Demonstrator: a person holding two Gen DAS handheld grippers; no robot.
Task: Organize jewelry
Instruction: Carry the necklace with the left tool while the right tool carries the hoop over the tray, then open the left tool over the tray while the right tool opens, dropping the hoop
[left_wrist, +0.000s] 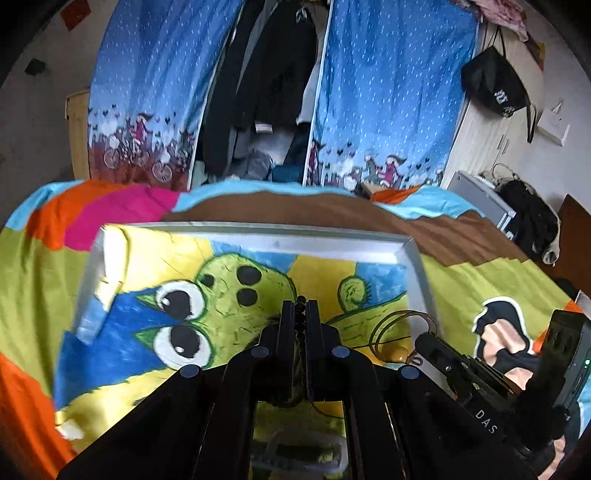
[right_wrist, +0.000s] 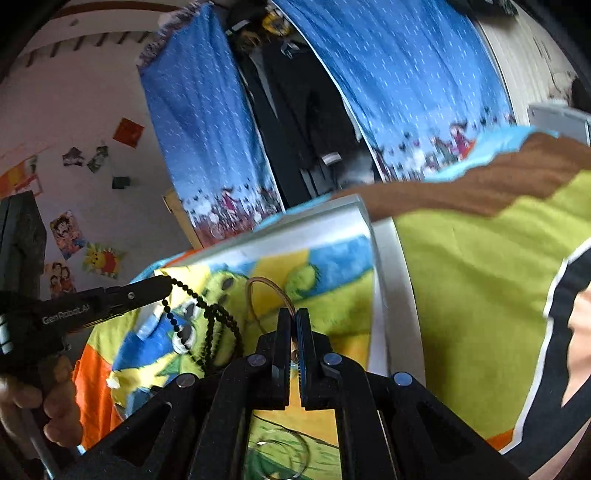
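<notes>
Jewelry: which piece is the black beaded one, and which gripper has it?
The black bead strand, dangling from the left gripper. The right gripper holds a thin brown loop.

The left wrist camera sits just behind the left tongs (left_wrist: 301, 306) and looks forward and down along them, very close over the white tray (left_wrist: 258, 240) with the dinosaur cloth on the bed, with the blue curtains (left_wrist: 388, 92) far behind. The right wrist camera sits just behind the right tongs (right_wrist: 294, 321) and looks the same way, tipped sideways, from the tray's right side. Both views share the tray, the bed and the curtains, and each one sees the other tongs at its edge.
</notes>
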